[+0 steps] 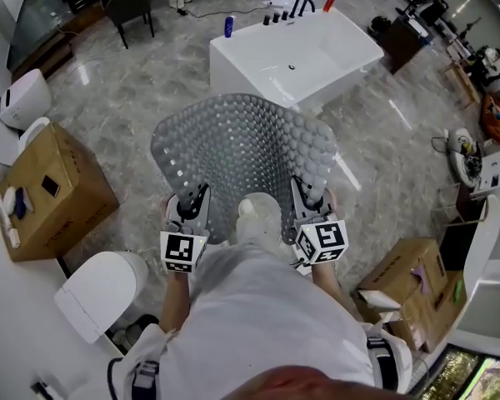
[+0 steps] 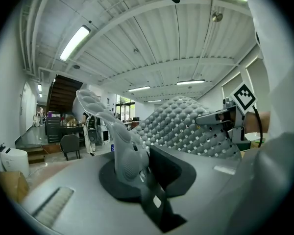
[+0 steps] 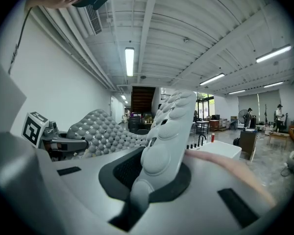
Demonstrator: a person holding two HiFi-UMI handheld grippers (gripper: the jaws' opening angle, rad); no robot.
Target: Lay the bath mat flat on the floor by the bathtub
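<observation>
A grey studded bath mat (image 1: 242,157) hangs arched in the air in front of me, above the marble floor and just short of the white bathtub (image 1: 300,57). My left gripper (image 1: 196,200) is shut on its near left edge, and my right gripper (image 1: 305,195) is shut on its near right edge. In the left gripper view the mat's edge (image 2: 121,148) stands pinched in the left gripper (image 2: 137,166), and the rest of the mat (image 2: 186,126) runs across to the right gripper (image 2: 220,117). The right gripper view shows the mat's edge (image 3: 167,136) clamped in the right gripper (image 3: 152,176).
A cardboard box (image 1: 54,190) and a white toilet (image 1: 100,294) stand at my left. Another cardboard box (image 1: 408,290) sits at my right. A black faucet (image 1: 300,7), a blue bottle (image 1: 229,26) and a red bottle (image 1: 328,3) stand at the tub's far end. A chair (image 1: 129,7) is beyond.
</observation>
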